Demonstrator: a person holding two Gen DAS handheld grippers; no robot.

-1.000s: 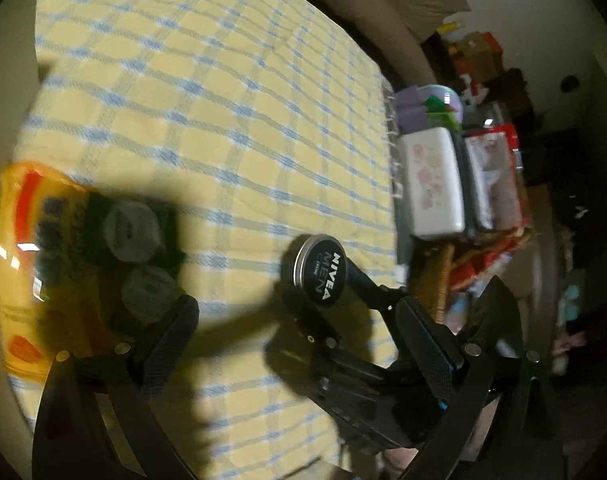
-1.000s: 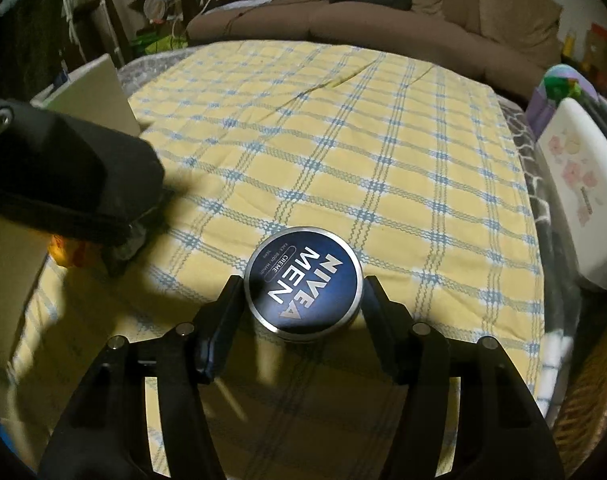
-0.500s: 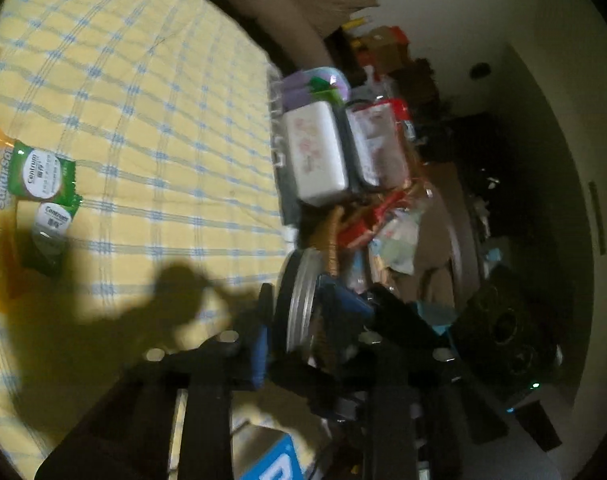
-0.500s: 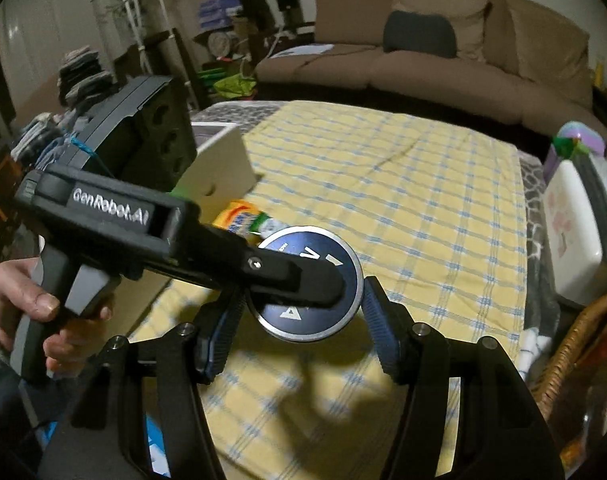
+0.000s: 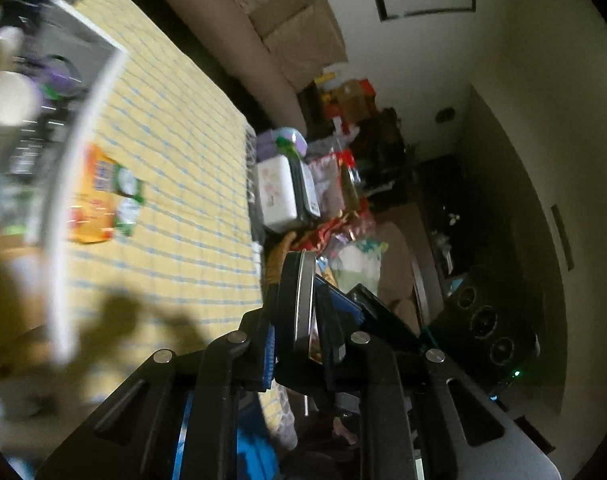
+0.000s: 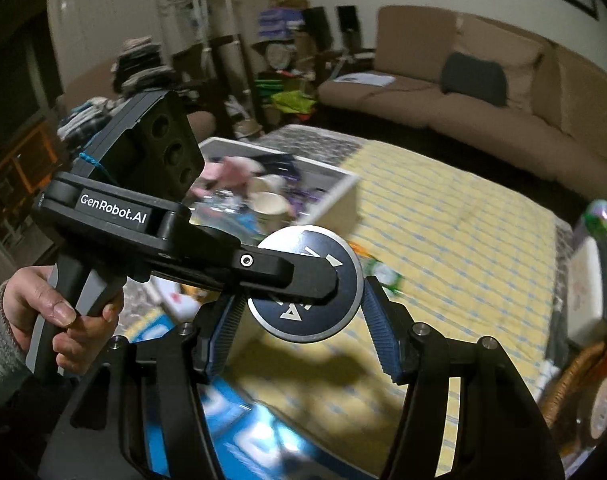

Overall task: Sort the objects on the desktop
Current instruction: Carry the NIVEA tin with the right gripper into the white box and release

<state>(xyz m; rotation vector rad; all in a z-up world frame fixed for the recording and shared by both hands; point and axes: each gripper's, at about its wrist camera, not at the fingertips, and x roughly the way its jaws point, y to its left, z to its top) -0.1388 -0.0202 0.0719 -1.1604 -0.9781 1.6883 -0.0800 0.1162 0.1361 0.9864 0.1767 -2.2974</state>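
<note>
Above the yellow checked cloth (image 6: pixel 455 248), the round cream tin (image 6: pixel 307 284) is now gripped from two directions at once. A second ago it sat low over the cloth in the right gripper (image 6: pixel 299 320) alone, with the left gripper (image 5: pixel 299 332) spread wide and away from it; since then both have lifted, and the left jaws have closed onto the tin. In the right wrist view the left gripper reaches in from the left, one black finger (image 6: pixel 299 280) lying flat across the lid, the person's hand (image 6: pixel 59 312) wrapped round its handle. In the left wrist view the tin stands edge-on between the pads, clamped face to back, while the right gripper's blue-ribbed pads press its rim from either side.

Behind it, an open white-edged box (image 6: pixel 335 192) sits on the cloth's far left — inside are pale cups (image 6: pixel 269 200) and dark, purplish items, too blurred to name. Beside the box lie an orange packet (image 5: pixel 91 196) and small green-and-white sachets (image 5: pixel 129 200). Off the cloth's right edge a white lidded case (image 5: pixel 277 192) stands among crowded bags and bottles.

The tin is flat, with a dark blue lid, white lettering (mostly covered by the finger) and a silver metal rim.
</note>
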